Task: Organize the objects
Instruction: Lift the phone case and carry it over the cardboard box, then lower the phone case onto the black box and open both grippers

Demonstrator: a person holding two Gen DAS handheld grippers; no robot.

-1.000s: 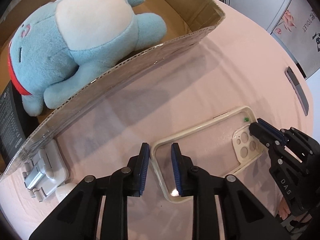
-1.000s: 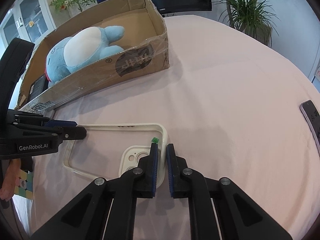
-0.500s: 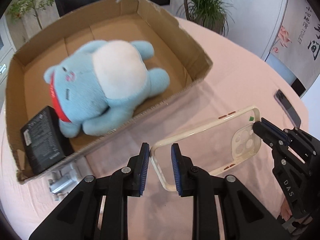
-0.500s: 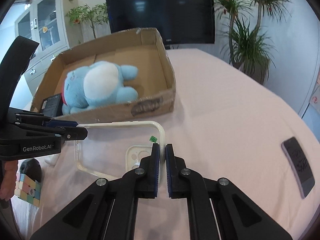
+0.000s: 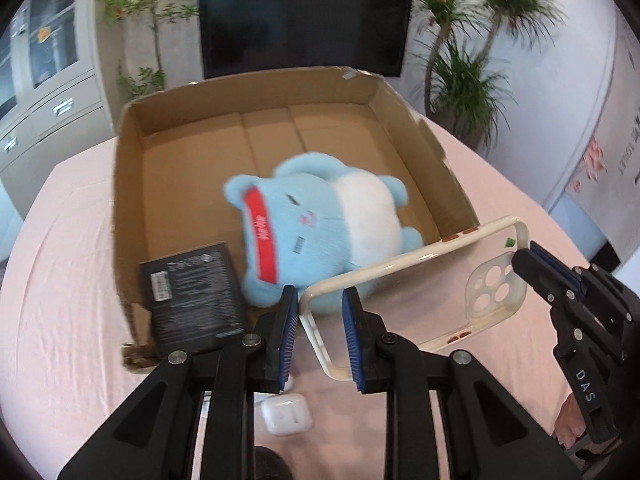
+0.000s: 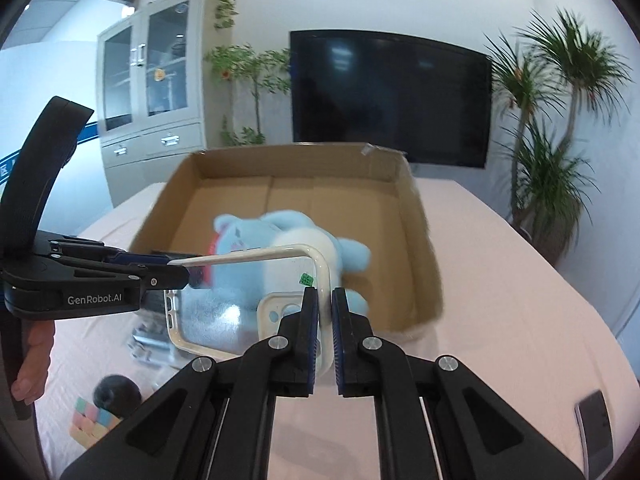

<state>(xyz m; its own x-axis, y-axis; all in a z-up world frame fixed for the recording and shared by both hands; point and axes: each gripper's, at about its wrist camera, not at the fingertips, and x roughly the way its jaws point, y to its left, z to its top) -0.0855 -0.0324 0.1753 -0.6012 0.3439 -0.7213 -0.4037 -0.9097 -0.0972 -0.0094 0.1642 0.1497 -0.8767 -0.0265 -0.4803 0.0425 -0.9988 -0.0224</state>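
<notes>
Pink cloth covers the table (image 5: 72, 320), with a dark TV (image 6: 390, 98) and potted palms (image 6: 560, 128) on the far wall. Both grippers carry a clear phone case (image 5: 420, 304) in the air, over the near edge of an open cardboard box (image 5: 132, 208). The left gripper (image 5: 320, 340) is clamped on the case's plain end, and the right gripper (image 6: 325, 332) is pinched on the rim by the camera cutout. Inside the box lie a blue plush (image 5: 320, 232) and a black packet (image 5: 196, 296). A white earbud case (image 5: 286, 416) sits on the cloth below the left gripper. A pastel cube (image 6: 90, 426) and a black ball (image 6: 116, 394) rest at the near left.
</notes>
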